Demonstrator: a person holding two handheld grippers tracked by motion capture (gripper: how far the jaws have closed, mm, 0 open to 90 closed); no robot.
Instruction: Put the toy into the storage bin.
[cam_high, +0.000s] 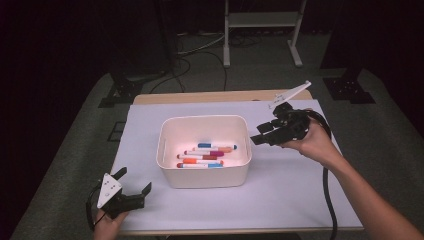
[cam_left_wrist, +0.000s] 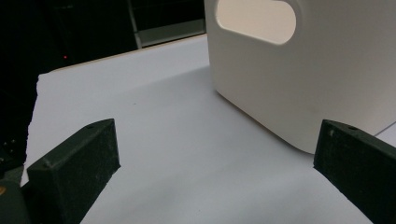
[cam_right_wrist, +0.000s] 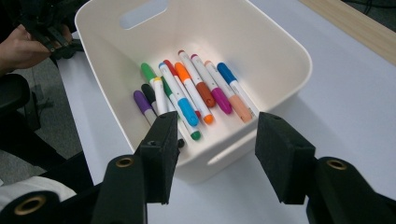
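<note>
A white bin (cam_high: 205, 119) with handle cut-outs stands mid-table on a white sheet. Several coloured markers (cam_high: 206, 155) lie in it side by side; the right gripper view shows the markers (cam_right_wrist: 196, 88) in green, purple, blue, orange, brown, pink and black. My right gripper (cam_high: 260, 134) hovers just beyond the bin's right wall, pointing at it, open and empty. In its own view the right gripper (cam_right_wrist: 217, 140) frames the bin's near rim (cam_right_wrist: 289, 51). My left gripper (cam_high: 135, 180) rests at the front left, open with nothing between its fingers. In its own view the left gripper (cam_left_wrist: 217, 154) faces the bin's wall (cam_left_wrist: 327, 70).
The white sheet (cam_high: 290, 185) covers most of a wooden table (cam_high: 200, 96). A black cable (cam_high: 327, 200) trails from the right gripper along the right forearm. Behind the table, a white frame (cam_high: 260, 20), loose cables and black stand bases sit on the grey floor.
</note>
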